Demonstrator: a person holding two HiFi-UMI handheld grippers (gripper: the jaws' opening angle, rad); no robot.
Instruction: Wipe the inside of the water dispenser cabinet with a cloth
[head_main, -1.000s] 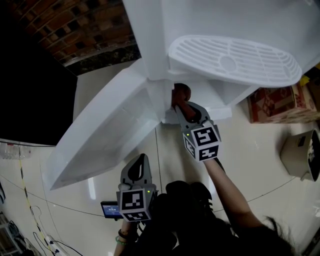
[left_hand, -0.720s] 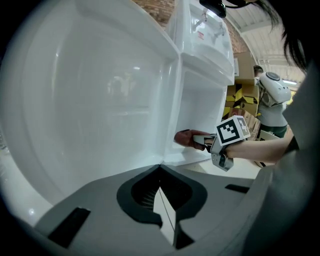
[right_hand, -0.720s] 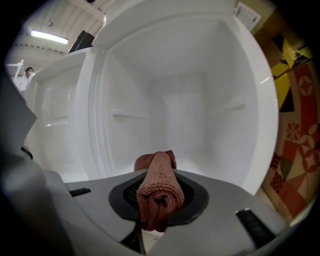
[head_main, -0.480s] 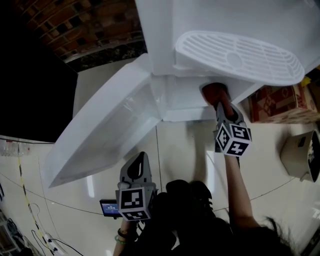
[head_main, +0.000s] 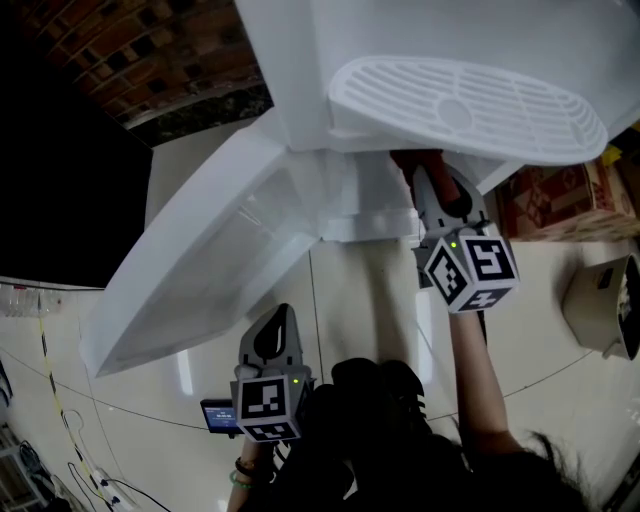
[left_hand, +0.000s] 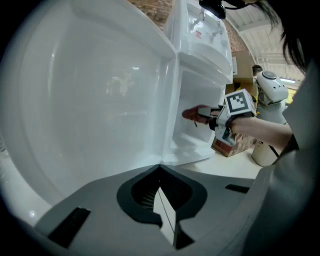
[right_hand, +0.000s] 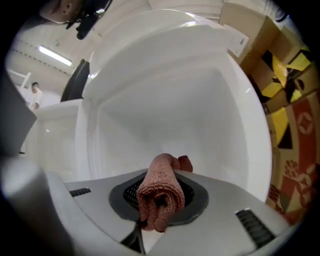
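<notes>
Right gripper (head_main: 432, 190) has swept from left edge of cabinet (right_hand: 175, 115) opening over to its right side since a second ago, and cloth (head_main: 412, 160) went with it. We see jaws pinching rolled reddish cloth, free end poking into cabinet near right wall, under drip tray (head_main: 470, 105). Left gripper (head_main: 276, 335) hangs low, facing inner side of open door (head_main: 200, 260) — jaws pressed together, nothing between them.

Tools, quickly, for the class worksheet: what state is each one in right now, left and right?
Left tool: closed, holding nothing.
Right tool: closed on the reddish-brown cloth.
</notes>
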